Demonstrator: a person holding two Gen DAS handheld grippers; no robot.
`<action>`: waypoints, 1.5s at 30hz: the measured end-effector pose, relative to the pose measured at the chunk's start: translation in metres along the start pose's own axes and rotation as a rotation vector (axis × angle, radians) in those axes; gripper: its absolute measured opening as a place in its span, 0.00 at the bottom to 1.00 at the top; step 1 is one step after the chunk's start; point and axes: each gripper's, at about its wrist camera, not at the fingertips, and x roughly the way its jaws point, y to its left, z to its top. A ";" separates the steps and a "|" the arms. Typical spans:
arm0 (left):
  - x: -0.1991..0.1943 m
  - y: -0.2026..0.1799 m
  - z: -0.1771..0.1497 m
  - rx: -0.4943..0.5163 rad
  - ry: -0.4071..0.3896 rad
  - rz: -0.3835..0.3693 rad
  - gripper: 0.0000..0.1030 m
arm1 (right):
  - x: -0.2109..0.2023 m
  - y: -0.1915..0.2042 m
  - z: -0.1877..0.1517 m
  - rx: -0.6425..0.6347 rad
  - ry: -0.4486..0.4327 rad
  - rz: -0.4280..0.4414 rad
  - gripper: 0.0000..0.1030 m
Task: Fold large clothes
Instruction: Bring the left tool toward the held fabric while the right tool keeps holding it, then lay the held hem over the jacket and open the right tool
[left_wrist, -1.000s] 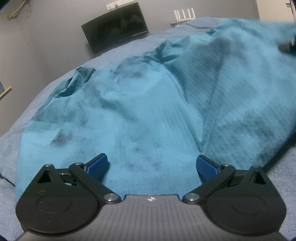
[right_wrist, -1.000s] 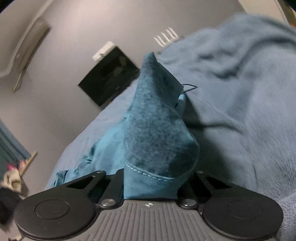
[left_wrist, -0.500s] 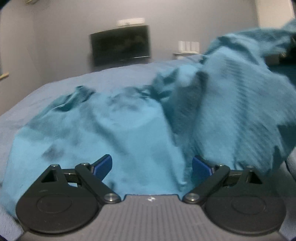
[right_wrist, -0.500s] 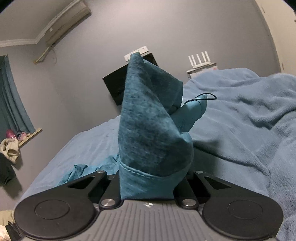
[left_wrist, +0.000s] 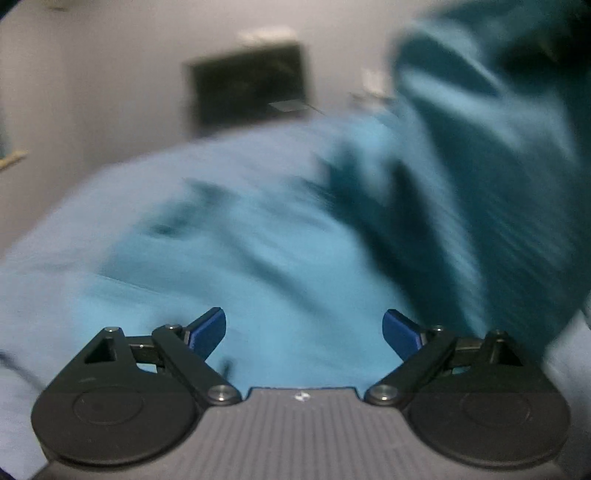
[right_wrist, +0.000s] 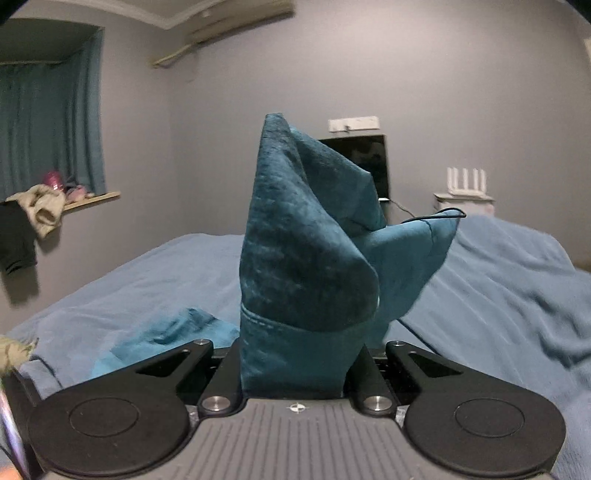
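My right gripper (right_wrist: 299, 369) has its fingers clenched on a hemmed edge of the teal garment (right_wrist: 306, 266), which bunches up in front of that camera in a stiff peak with a stitched seam running across just above my grasp. The rest of the garment (left_wrist: 280, 266) lies spread over the blue bed (right_wrist: 498, 280), and in the left wrist view one side of it rises in a steep, dark fold toward the upper right, where I judge my other hand is carrying it. My left gripper (left_wrist: 303, 330) is released: its blue fingers (left_wrist: 208, 328) stand wide apart above the flat part of the cloth and nothing is pinched between them, though that view is blurred and I cannot say whether they brush the fabric. I take the step in hand to be the first big fold, with one edge lifted off the bed and about to be carried across the body of the garment. The next move calls for my free left fingers to find a matching edge or corner on the near side and close on it, so the fold comes over square rather than dragging on one point. A dark screen (right_wrist: 365, 162) hangs on the far wall.
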 end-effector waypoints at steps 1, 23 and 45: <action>-0.003 0.022 0.004 -0.041 -0.013 0.062 0.90 | 0.002 0.011 0.005 -0.018 -0.002 0.009 0.10; -0.008 0.192 -0.028 -0.825 -0.012 0.096 0.84 | 0.032 0.263 -0.100 -0.856 0.092 0.166 0.10; 0.046 0.185 -0.015 -0.541 0.240 0.108 0.82 | -0.021 0.198 -0.058 -0.444 0.415 0.595 0.72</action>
